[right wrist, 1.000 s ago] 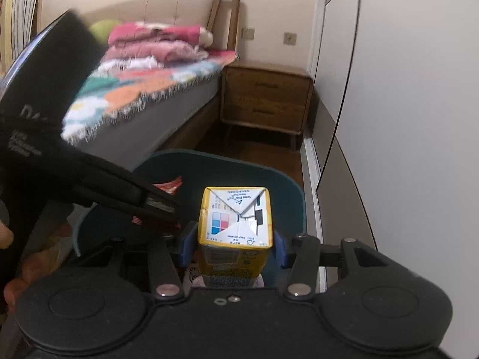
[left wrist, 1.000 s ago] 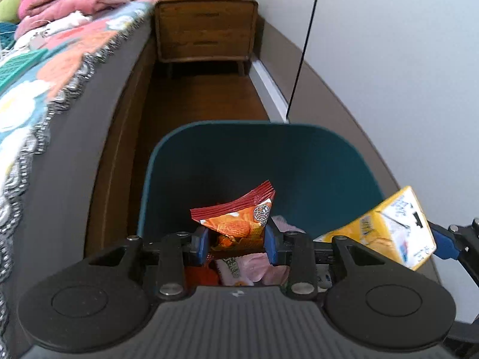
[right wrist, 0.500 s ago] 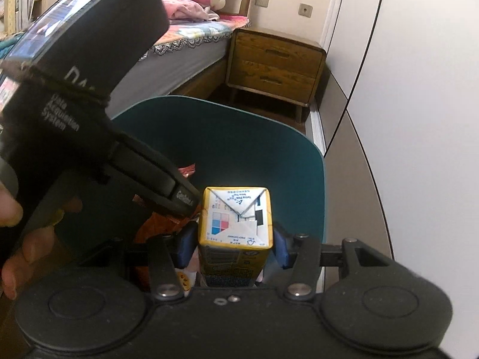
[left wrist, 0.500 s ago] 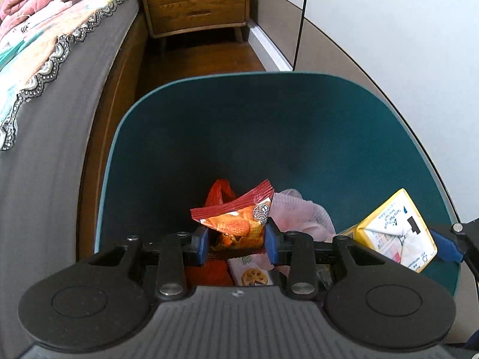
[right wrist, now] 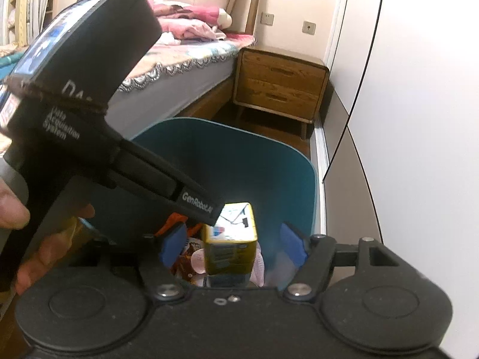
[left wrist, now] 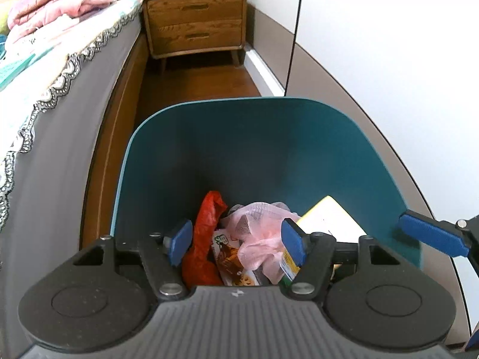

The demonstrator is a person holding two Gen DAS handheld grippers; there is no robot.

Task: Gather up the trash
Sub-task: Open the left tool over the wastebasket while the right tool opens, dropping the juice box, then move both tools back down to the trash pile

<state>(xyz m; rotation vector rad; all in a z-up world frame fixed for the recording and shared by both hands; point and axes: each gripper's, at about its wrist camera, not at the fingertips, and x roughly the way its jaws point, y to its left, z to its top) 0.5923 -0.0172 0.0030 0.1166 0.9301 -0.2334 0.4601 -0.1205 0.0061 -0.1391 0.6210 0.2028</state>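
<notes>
A teal trash bin [left wrist: 269, 155] stands between the bed and the wall. Inside lie a red bag [left wrist: 206, 239], a snack packet [left wrist: 230, 260], a pink plastic bag [left wrist: 260, 239] and a yellow drink carton [left wrist: 326, 224]. My left gripper [left wrist: 236, 243] is open and empty over the bin's near rim. My right gripper [right wrist: 232, 246] is open above the bin [right wrist: 239, 161]; the yellow carton [right wrist: 230, 242] sits loose between its fingers, apart from both pads. One right fingertip [left wrist: 431, 236] shows at the bin's right rim.
A bed [left wrist: 45, 89] with a patterned cover runs along the left. A wooden nightstand [left wrist: 194, 24] stands behind the bin on the wood floor. White wardrobe panels [left wrist: 389, 59] close off the right side. The left gripper's body [right wrist: 89, 104] fills the right wrist view's left.
Both grippers opened. The orange snack packet left my left gripper and the yellow carton left my right gripper; both dropped into the bin. The camera pulled back a little.
</notes>
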